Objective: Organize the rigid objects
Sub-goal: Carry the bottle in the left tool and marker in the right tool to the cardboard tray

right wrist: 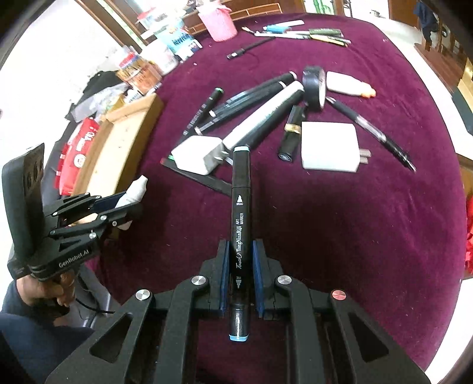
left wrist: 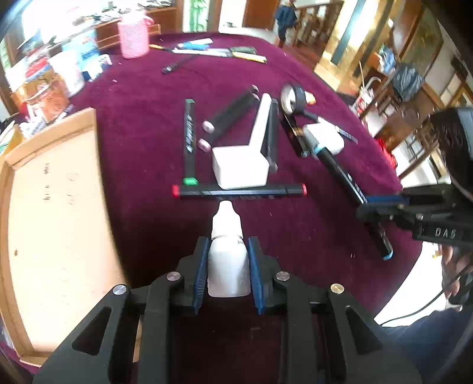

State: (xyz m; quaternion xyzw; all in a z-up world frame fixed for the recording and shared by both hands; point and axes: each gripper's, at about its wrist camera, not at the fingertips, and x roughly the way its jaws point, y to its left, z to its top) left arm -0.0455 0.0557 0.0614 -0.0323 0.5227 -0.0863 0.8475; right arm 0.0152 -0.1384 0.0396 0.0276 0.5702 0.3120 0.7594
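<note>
**Both grippers loaded: a dropper bottle and an art marker, held over the table**

Left wrist view: the left gripper [left wrist: 226, 263] pinches a small white dropper bottle [left wrist: 227, 260] by its body, the blue pads flat against its two sides and the nozzle cap pointing forward, clear of the maroon table [left wrist: 147, 147]. The bottle looks light, stiff and smooth-walled, so the wide body is the sensible place to hold; the tapered cap would likely slip. The cardboard tray [left wrist: 56, 212] sits at the table's left edge, just beside the bottle's side. Ahead, towards the table's middle, lie a red-capped marker [left wrist: 239, 191] and a white charger [left wrist: 241, 168].

Right wrist view: the right gripper [right wrist: 239, 274] is pressed together on a black art marker [right wrist: 241, 224], taken around the lower half of the barrel, its blue cap pointing ahead above the table. It should be light and rigid, but long and slick; gripped off-centre, it could pivot. Near the far edge stands a pink basket [right wrist: 218, 20].
</note>
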